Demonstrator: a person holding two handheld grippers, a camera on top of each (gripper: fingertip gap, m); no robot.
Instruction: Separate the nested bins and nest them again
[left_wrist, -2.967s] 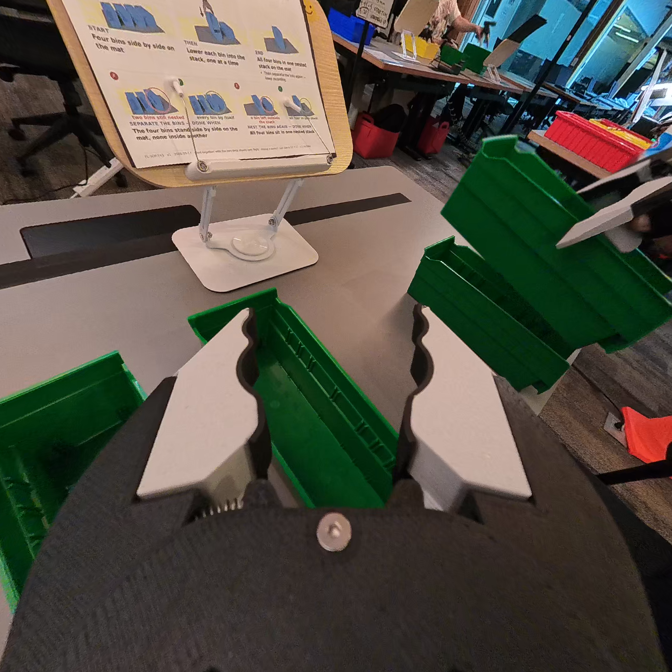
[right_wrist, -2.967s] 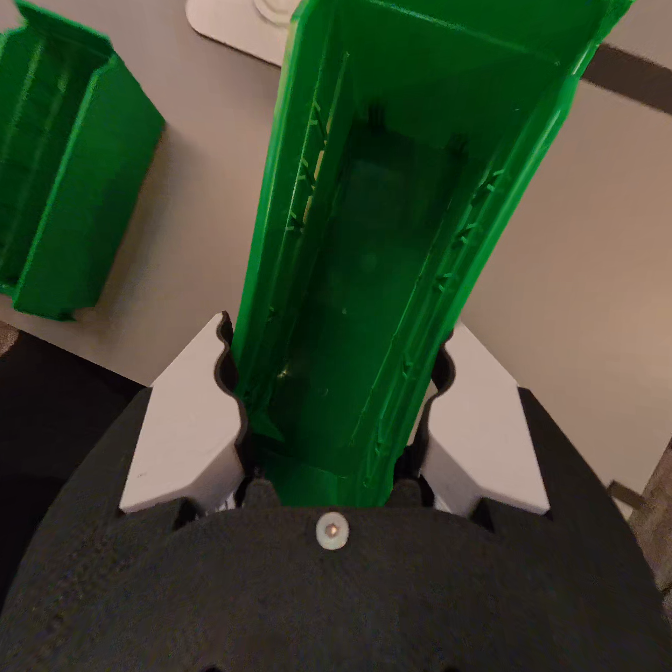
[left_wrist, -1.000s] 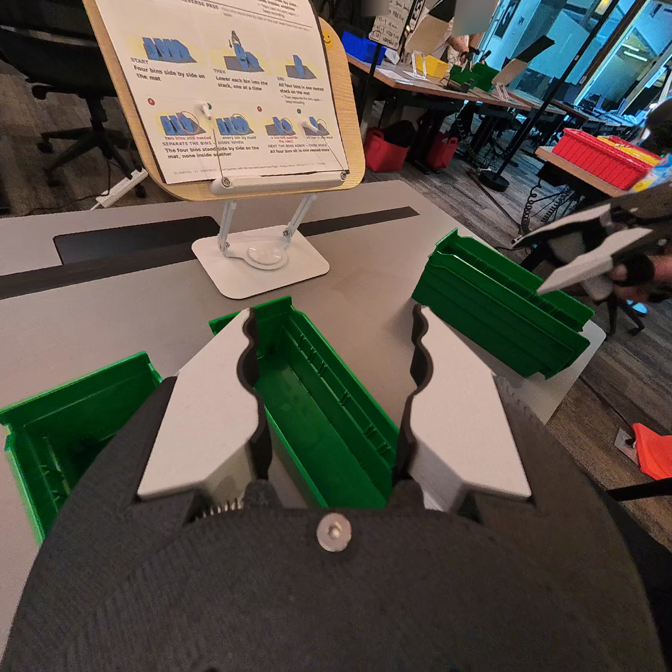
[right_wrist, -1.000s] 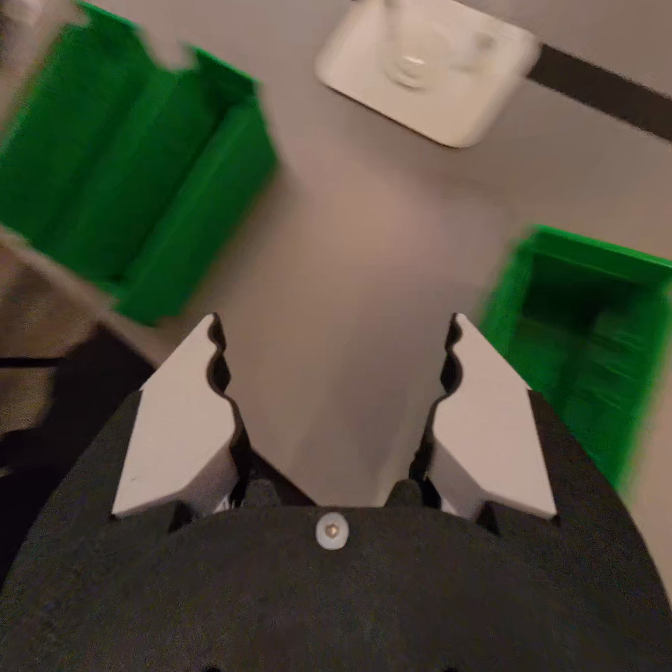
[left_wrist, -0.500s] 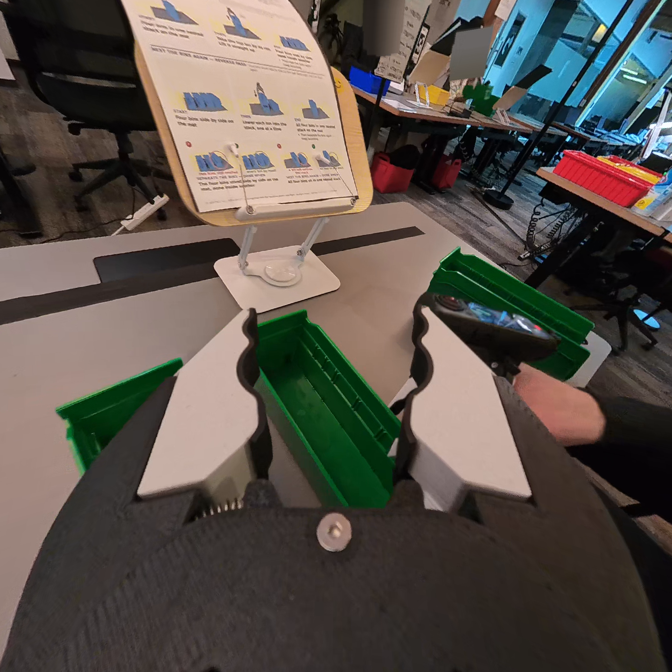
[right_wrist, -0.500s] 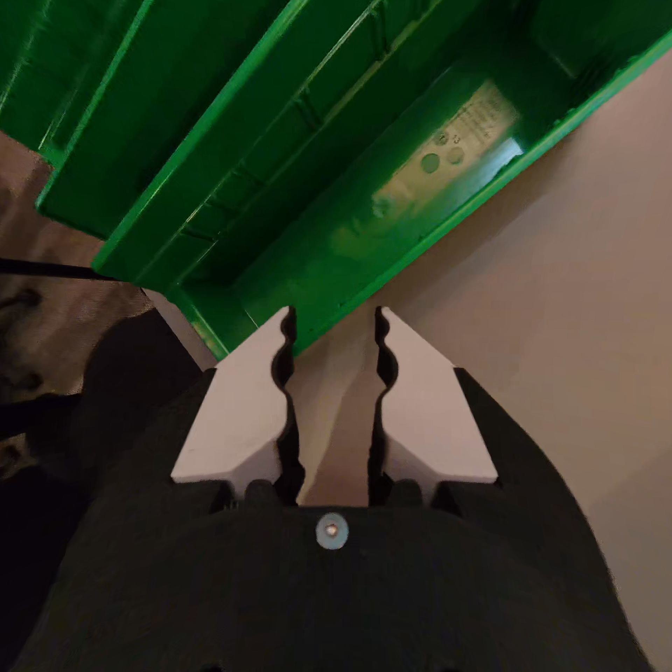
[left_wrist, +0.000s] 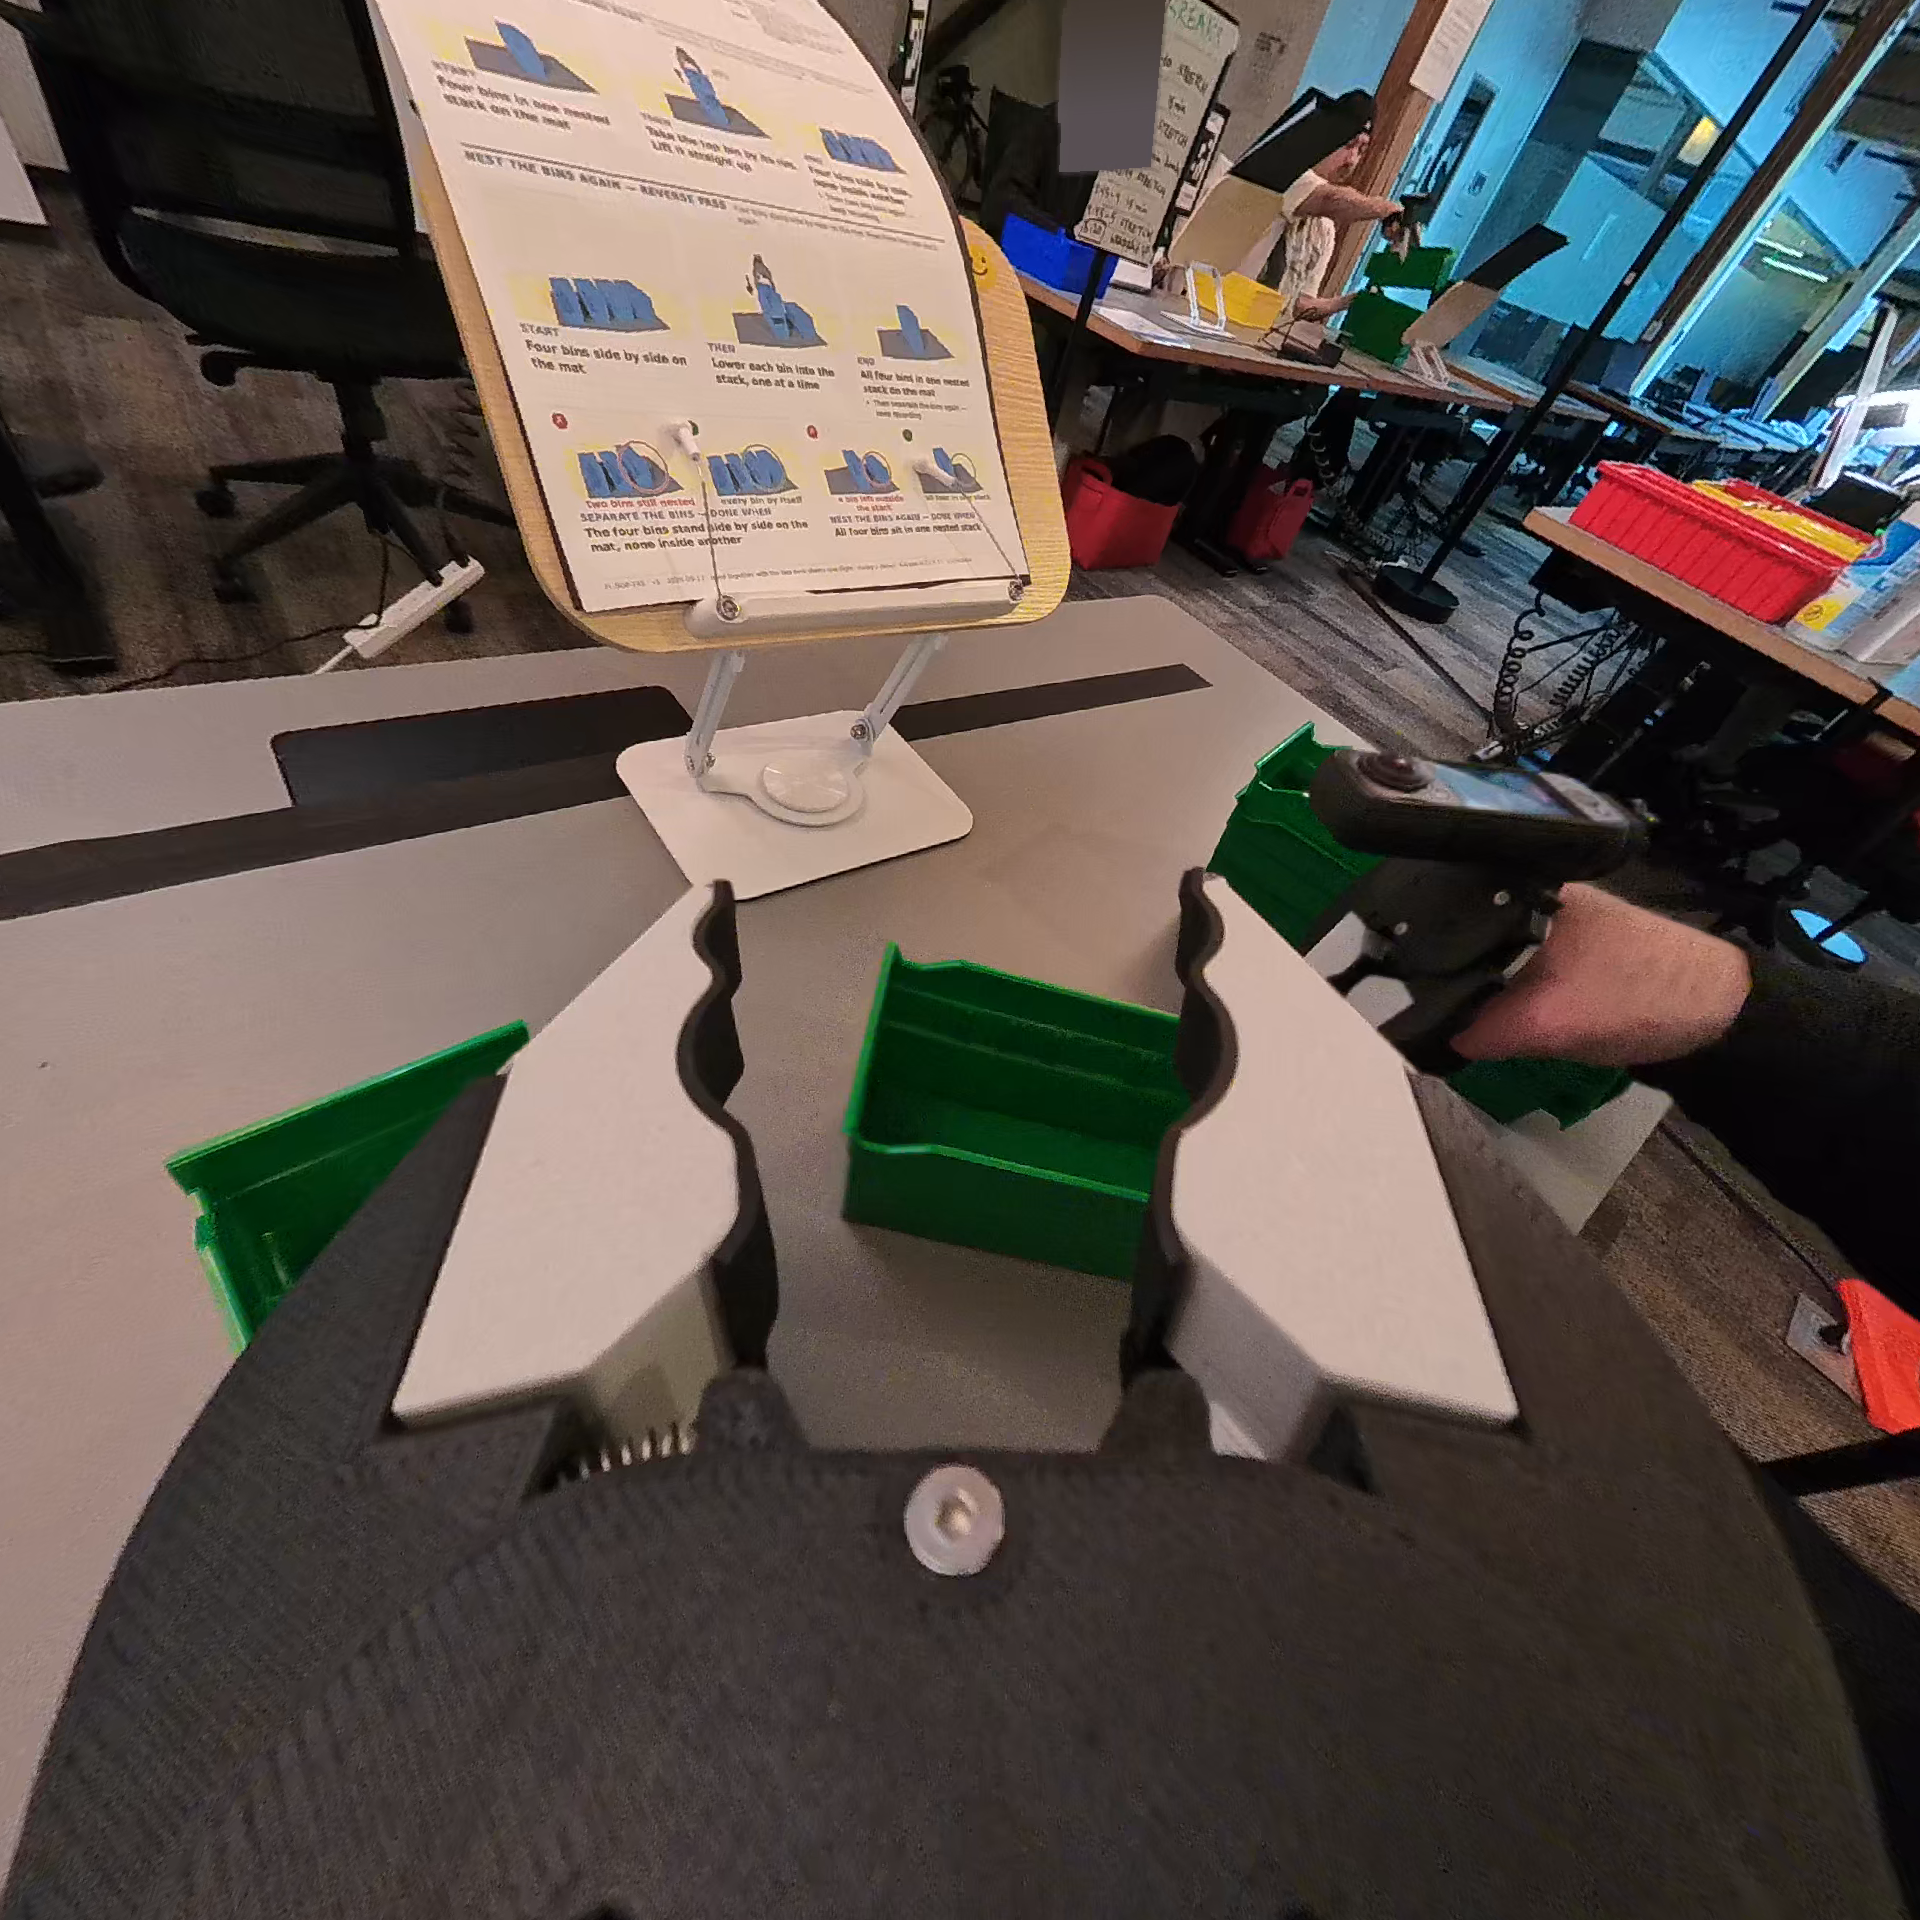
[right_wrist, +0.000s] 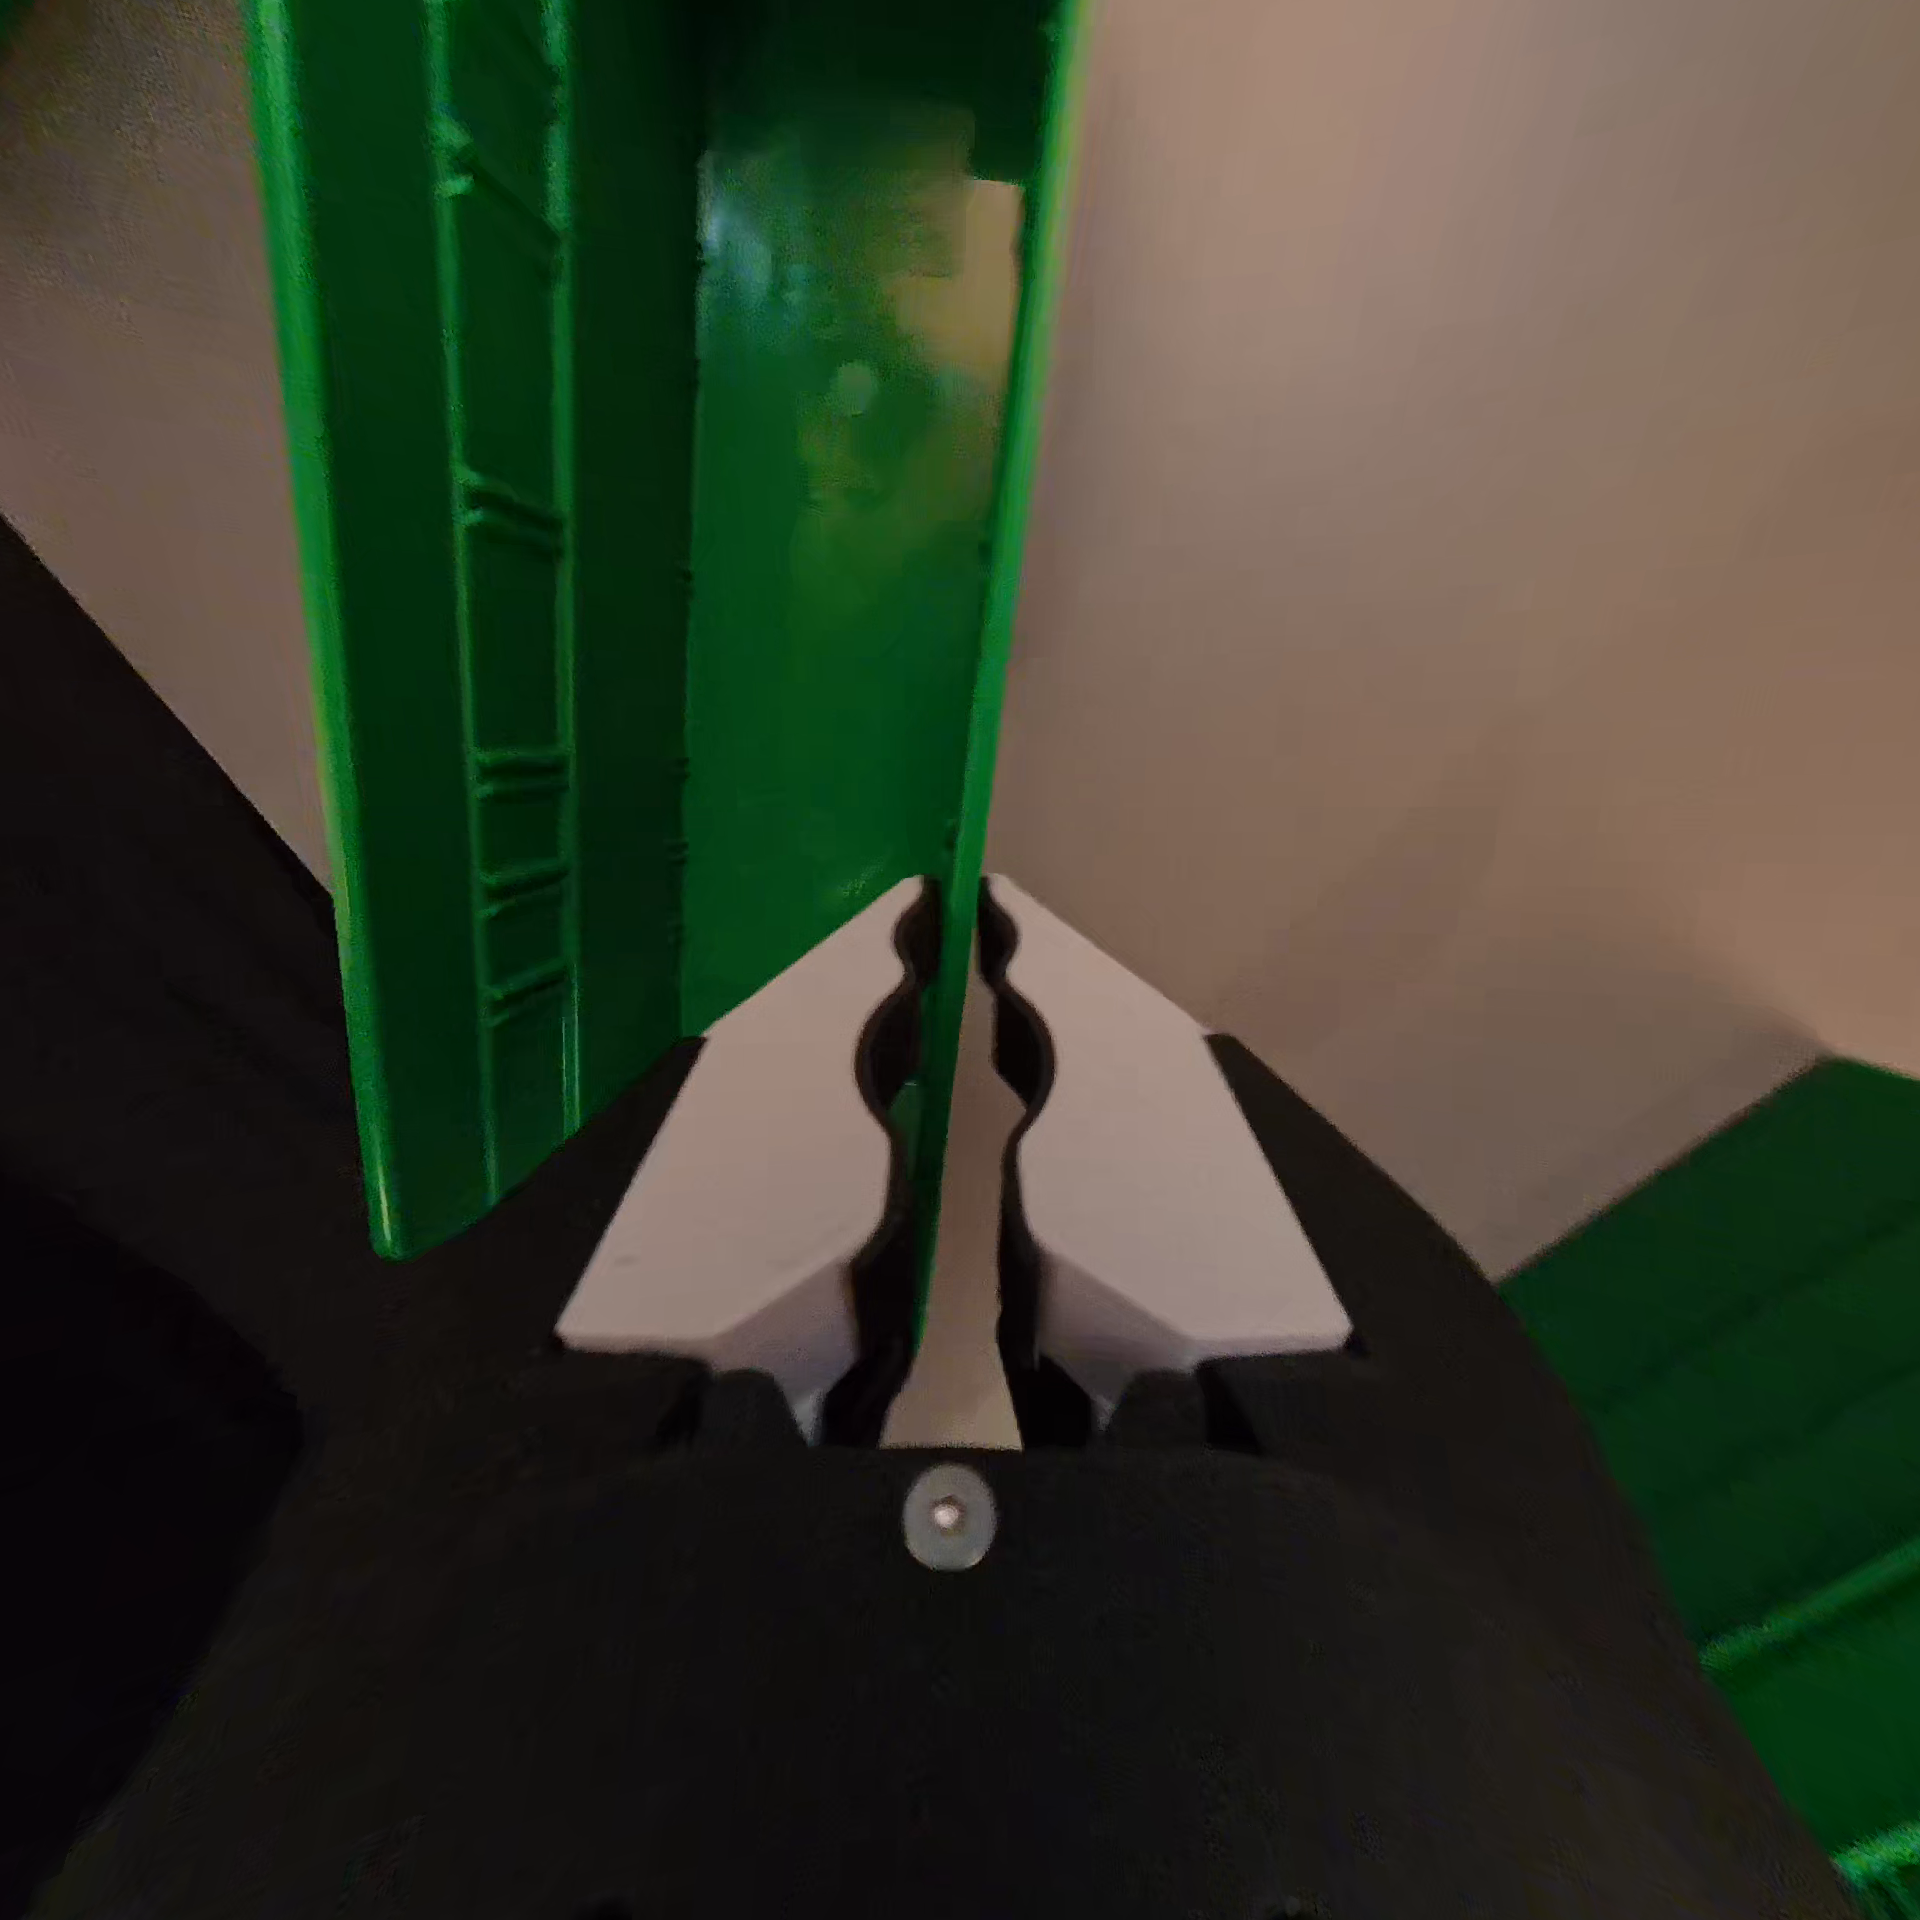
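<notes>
In the left wrist view my left gripper (left_wrist: 954, 904) is open and empty above the grey table (left_wrist: 312, 935). A green bin (left_wrist: 997, 1101) lies crosswise just beyond its fingers. A second green bin (left_wrist: 343, 1143) sits at the left. My right gripper (right_wrist: 956, 883) is shut on the thin side wall of the green bin (right_wrist: 831, 623), which runs straight ahead of it. Its black body (left_wrist: 1455, 914) and the hand holding it show at the right of the left wrist view. Nested green bins (left_wrist: 1278, 862) stand behind it. I cannot tell whether the held bin touches the table.
An instruction sheet on a wooden stand (left_wrist: 769, 343) with a white base (left_wrist: 800, 800) stands at the back of the table. The table's right edge (left_wrist: 1558, 1174) is close to the nested bins. Another green bin (right_wrist: 1766, 1403) shows at the lower right of the right wrist view.
My right gripper let go of a bin onto the nested stack at the right, swung to the middle bin and shut on its side wall. That bin has turned crosswise. My left gripper stayed open.
</notes>
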